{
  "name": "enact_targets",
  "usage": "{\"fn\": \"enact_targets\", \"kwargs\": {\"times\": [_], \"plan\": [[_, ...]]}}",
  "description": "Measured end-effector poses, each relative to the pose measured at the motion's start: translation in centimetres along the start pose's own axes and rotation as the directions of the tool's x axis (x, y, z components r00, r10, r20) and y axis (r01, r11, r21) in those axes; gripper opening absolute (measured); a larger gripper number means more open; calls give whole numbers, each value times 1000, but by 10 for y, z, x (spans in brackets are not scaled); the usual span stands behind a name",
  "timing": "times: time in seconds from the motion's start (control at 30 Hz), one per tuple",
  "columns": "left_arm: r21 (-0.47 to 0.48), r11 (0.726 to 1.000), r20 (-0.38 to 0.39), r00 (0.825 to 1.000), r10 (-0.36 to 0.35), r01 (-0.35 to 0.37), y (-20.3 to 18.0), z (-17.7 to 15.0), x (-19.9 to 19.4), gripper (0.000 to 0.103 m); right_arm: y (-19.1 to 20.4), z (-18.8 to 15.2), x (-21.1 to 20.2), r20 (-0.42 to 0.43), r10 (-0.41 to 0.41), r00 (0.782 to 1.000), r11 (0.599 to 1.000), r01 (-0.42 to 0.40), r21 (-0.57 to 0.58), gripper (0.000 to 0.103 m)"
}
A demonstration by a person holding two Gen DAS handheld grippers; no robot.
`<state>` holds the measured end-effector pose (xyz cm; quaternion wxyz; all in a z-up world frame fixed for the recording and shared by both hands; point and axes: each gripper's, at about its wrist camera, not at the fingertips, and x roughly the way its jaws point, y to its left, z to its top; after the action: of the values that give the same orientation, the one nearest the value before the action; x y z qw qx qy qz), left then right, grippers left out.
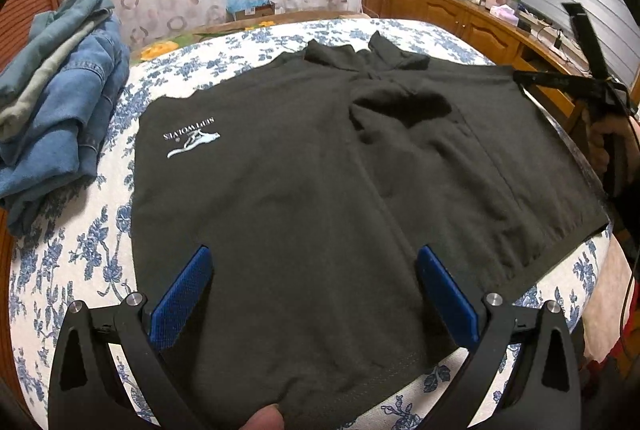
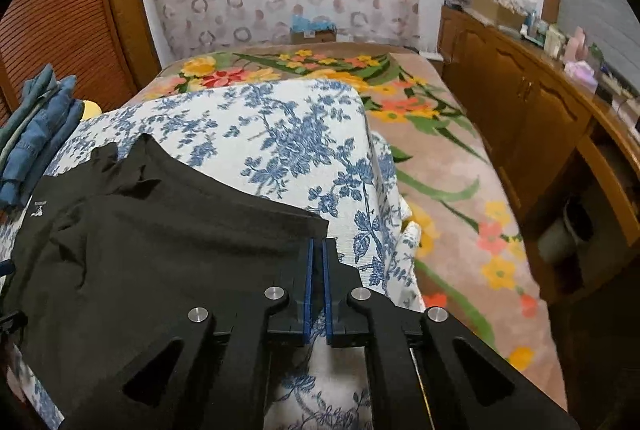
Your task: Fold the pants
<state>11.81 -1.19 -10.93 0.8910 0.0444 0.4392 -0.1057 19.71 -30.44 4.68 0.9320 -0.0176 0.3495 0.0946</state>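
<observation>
Nearby, cardboard box [image 2: 313, 34] holds blue stuff, contents unclear.

White upside-down logo text "SEPTWOLVES" with animal figure, on black pants [image 1: 320, 169].

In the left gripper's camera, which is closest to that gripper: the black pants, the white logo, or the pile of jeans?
1. Black pants: right under the left gripper.
2. White logo: on the pants, up and left.
3. Pile of jeans: far left on the bed.
</observation>
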Motion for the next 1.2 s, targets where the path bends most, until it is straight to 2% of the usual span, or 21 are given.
{"fn": "enact_targets", "kwargs": {"times": [0.07, 0.13, 0.2, 0.33, 0.5, 0.6, 0.97, 1.1, 1.2], "plan": [[1, 1000, -1, 1000, 1, -1, 0, 0, 0, 103, 4, -2, -8, 19, -17, 1000, 1000, 18, -14, 9], [-1, 1000, -12, 1000, 0, 0, 0, 0, 2, 103, 11, -7, -17, 44, -20, 999, 999, 21, -35, 17], [-3, 1000, -18, 1000, 2, -2, 0, 0, 3, 103, 21, -15, -28, 66, -39, 997, 997, 43, -57, 39], [1, 1000, -18, 1000, 4, -4, 0, 0, 3, 103, 44, -33, -41, 81, 35, 996, 995, -27, -92, 41], [2, 1000, -18, 1000, 4, -4, 1, 1, 4, 103, 77, -63, -54, 74, 122, 990, 983, -110, -147, 51], [4, 1000, -19, 1000, 4, -4, 1, 1, 4, 103, 93, -78, -59, 71, 150, 986, 975, -136, -178, 54], [21, 1000, -24, 1000, 1, 0, 4, -5, -1, 103, 111, -97, -55, 59, 133, 989, 977, -121, -177, 60], [-20, 1000, 19, 1000, -20, 20, 14, -14, -16, 103, 115, -101, -60, 59, 139, 988, 977, -127, -171, 60], [-53, 999, 53, 999, -10, 12, 25, -24, -32, 103, 119, -104, -63, 58, 145, 988, 977, -134, -168, 60]]}}
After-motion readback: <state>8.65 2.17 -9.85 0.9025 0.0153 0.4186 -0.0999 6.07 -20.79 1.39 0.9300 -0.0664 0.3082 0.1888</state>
